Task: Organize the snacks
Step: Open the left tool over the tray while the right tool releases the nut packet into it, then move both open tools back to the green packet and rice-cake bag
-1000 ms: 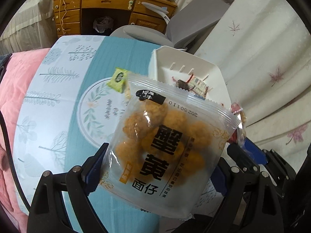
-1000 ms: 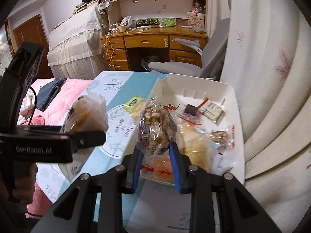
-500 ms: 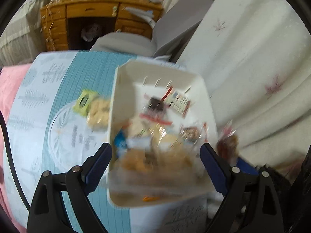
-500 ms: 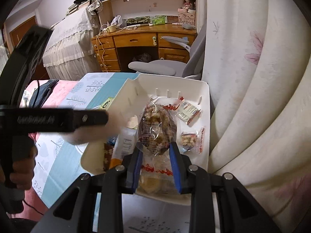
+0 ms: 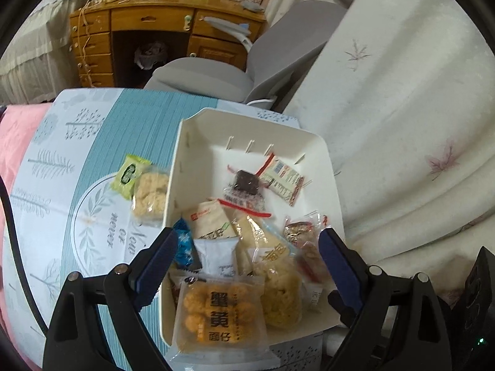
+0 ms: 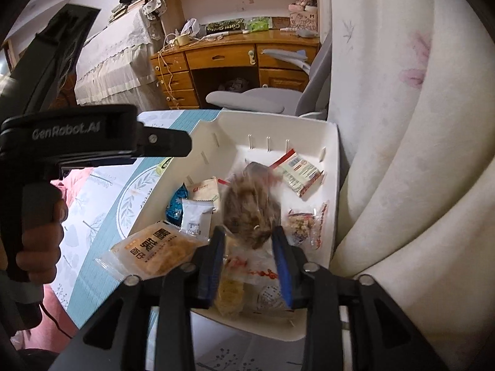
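Note:
A white tray (image 5: 328, 167) on the table holds several wrapped snacks. The orange snack pack with black characters (image 5: 221, 310) lies on the tray's near rim, also seen in the right wrist view (image 6: 154, 252). My left gripper (image 5: 247, 259) is open wide above it and empty. My right gripper (image 6: 249, 256) has its jaws slightly apart around a clear bag of brown snacks (image 6: 252, 207), which is blurred over the tray (image 6: 335, 160). A green packet (image 5: 130, 174) and a pale biscuit pack (image 5: 150, 194) lie on the tablecloth left of the tray.
A cream curtain (image 5: 402, 123) hangs right of the tray. A grey chair (image 5: 232, 74) and wooden desk (image 5: 148, 31) stand beyond the table. Pink bedding (image 5: 15, 133) lies to the left. The left gripper's body (image 6: 77, 142) fills the left of the right wrist view.
My left gripper swung over the tray, opened and let go of the orange pack, which now rests on the tray's near rim. My right gripper moved over the tray and loosened on the brown bag.

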Motion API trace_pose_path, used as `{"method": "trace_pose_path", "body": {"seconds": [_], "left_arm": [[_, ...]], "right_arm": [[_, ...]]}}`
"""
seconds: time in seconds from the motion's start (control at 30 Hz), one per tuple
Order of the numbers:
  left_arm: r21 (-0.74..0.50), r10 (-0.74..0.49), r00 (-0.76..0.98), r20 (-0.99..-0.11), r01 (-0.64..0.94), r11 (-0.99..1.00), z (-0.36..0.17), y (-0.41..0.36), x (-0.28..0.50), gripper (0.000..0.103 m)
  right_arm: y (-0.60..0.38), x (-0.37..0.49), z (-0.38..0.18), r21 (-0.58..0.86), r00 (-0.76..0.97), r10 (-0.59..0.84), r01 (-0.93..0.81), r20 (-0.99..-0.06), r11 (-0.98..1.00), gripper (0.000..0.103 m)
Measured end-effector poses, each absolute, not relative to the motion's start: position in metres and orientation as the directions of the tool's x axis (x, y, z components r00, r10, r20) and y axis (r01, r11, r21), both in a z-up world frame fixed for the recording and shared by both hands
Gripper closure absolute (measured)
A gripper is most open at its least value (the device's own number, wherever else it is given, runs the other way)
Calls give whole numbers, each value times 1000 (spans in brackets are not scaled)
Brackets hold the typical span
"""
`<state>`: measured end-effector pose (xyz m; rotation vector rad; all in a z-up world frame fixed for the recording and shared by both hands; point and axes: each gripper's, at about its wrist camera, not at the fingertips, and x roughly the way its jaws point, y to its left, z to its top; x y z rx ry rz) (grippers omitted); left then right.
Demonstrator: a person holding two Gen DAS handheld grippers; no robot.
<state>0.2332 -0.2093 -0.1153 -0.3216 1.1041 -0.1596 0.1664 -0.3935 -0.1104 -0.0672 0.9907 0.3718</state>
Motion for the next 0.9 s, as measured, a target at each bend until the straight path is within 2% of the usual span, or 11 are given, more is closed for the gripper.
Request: {"method": "trace_pose_path", "body": {"seconds": [0.07, 0.57, 0.9], "left_arm": [[-333, -281, 445, -851, -43, 942, -117, -204, 230, 12], [-333, -236, 419, -877, -174, 927, -148, -143, 187, 12], [-347, -218, 429, -876, -249, 904, -162, -87, 159, 12]], "right_arm": [[-392, 166, -110, 114, 493, 275, -331, -826, 937, 45], [-385, 144, -120, 201, 419, 263, -186, -869, 962, 45], [-356, 112, -126, 239, 378, 293, -184, -878, 953, 45]]}}
